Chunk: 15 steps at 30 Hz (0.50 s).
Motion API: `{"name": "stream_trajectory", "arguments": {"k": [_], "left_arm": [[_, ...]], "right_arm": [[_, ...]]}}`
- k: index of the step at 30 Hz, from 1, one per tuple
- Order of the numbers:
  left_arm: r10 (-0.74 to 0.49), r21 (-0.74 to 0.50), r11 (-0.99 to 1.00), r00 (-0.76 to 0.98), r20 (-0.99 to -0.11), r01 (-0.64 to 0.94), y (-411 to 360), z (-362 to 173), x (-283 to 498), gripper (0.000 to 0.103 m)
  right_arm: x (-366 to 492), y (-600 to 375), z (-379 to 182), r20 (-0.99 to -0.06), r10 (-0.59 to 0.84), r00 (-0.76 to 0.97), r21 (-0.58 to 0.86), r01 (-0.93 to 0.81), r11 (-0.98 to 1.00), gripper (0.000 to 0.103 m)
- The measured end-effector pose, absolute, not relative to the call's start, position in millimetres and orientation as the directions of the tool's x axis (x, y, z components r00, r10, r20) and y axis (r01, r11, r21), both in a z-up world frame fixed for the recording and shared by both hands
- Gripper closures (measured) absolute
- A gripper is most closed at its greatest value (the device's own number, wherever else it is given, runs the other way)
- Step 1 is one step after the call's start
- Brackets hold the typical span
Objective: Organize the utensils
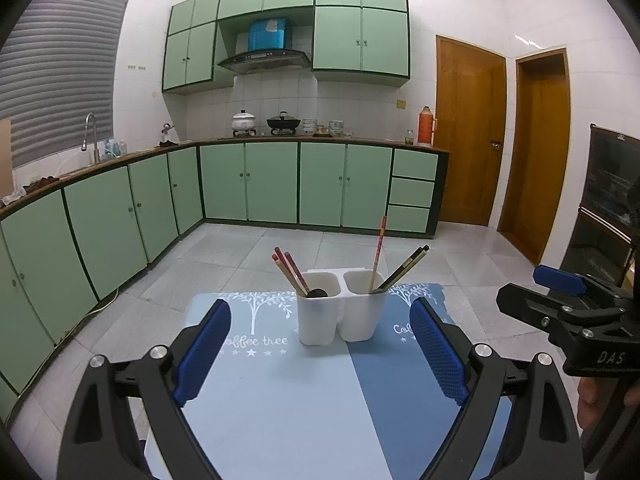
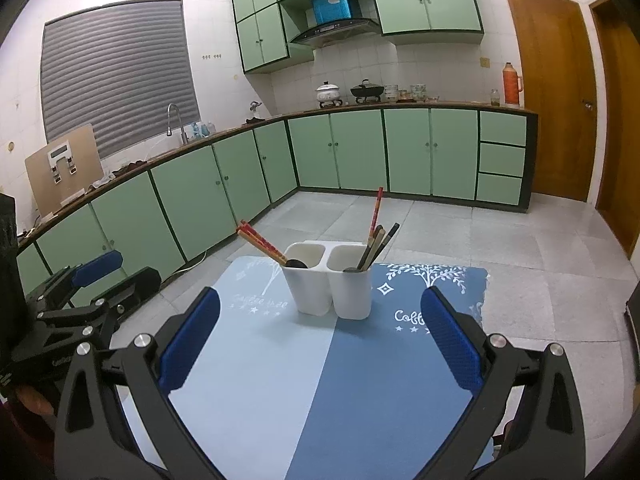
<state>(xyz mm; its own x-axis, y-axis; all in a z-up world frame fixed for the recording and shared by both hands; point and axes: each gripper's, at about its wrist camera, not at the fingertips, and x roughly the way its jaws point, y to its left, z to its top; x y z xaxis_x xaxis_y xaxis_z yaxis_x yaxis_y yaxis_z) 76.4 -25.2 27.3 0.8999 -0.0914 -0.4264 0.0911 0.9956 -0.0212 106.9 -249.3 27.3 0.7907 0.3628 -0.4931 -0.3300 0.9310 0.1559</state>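
Observation:
A white two-compartment utensil holder [image 1: 340,312] [image 2: 330,286] stands upright on a blue two-tone mat [image 1: 280,400] [image 2: 320,380]. Its left compartment holds red chopsticks [image 1: 289,270] [image 2: 262,243] and a dark spoon [image 1: 317,292] [image 2: 296,264]. The right compartment holds one tall red chopstick [image 1: 379,246] [image 2: 375,212] and dark chopsticks [image 1: 404,269] [image 2: 380,244]. My left gripper [image 1: 320,344] is open and empty, a short way in front of the holder. My right gripper [image 2: 322,334] is likewise open and empty. Each gripper shows at the edge of the other's view.
The mat covers a small table whose far edge lies just behind the holder. Beyond is grey tiled floor, green kitchen cabinets [image 1: 272,180], a counter with pots [image 1: 244,120] and wooden doors [image 1: 470,128]. A dark cabinet [image 1: 608,200] stands at the right.

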Motion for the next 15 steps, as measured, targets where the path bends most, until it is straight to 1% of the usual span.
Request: {"name": "stream_trajectory", "arguments": {"k": [15], "left_arm": [[-0.091,-0.025,0.996,0.897,-0.432,0.089,-23.4,26.4,74.6,0.014]], "right_arm": [[106.4,-246.2,26.9,-0.493,0.365,0.79,0.156,-0.333,0.93,0.006]]}}
